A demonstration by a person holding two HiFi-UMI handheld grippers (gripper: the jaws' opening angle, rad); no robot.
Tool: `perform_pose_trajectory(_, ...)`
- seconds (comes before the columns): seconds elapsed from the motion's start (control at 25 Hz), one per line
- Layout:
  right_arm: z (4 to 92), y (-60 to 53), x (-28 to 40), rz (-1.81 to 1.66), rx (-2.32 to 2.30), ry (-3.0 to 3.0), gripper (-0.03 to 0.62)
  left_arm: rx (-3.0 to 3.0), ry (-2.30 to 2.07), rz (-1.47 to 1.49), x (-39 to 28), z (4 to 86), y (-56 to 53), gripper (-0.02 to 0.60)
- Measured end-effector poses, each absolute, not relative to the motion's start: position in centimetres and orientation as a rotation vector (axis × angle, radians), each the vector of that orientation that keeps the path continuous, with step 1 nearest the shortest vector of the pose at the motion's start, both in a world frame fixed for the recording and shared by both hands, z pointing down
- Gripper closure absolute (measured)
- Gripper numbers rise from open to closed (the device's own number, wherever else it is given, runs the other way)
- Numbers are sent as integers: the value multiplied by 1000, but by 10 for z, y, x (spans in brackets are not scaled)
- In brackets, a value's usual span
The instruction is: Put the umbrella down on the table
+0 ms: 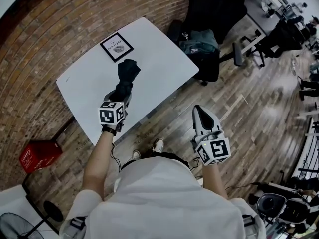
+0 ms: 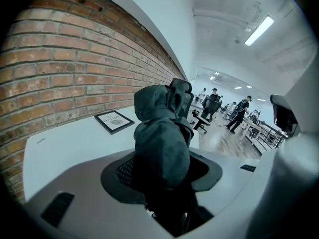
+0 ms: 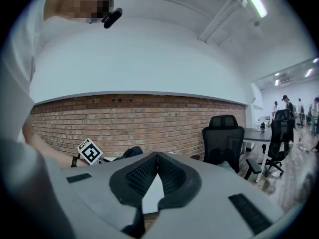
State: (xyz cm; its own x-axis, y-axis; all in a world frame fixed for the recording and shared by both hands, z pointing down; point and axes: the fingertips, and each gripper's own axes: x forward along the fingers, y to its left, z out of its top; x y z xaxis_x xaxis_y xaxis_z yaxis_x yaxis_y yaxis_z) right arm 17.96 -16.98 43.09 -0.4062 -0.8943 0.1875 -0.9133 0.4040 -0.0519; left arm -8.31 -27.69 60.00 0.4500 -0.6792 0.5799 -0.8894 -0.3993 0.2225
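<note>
A folded dark teal umbrella (image 1: 128, 73) sticks forward out of my left gripper (image 1: 121, 96), which is shut on its lower end. Gripper and umbrella are over the near half of the white table (image 1: 164, 59); whether the umbrella touches the top I cannot tell. In the left gripper view the umbrella (image 2: 162, 138) fills the space between the jaws and hides the fingertips of the left gripper (image 2: 164, 183). My right gripper (image 1: 202, 114) is off the table's near right edge, above the wooden floor, with nothing in it. In the right gripper view the tips of the right gripper (image 3: 157, 156) meet.
A framed picture (image 1: 116, 47) lies flat on the table's far side near the brick wall. A black office chair (image 1: 209, 9) with a teal bag (image 1: 199, 41) stands at the table's right end. A red crate (image 1: 40, 156) and a fan (image 1: 15, 225) are on the floor at left.
</note>
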Motion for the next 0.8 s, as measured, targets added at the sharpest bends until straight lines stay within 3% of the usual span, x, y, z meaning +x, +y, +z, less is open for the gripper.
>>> perform_pose_trajectory(0.8, 446, -160, 226, 271, 1712, -2421, 574, 2101, -1361, 758, -61, 674, -323, 362)
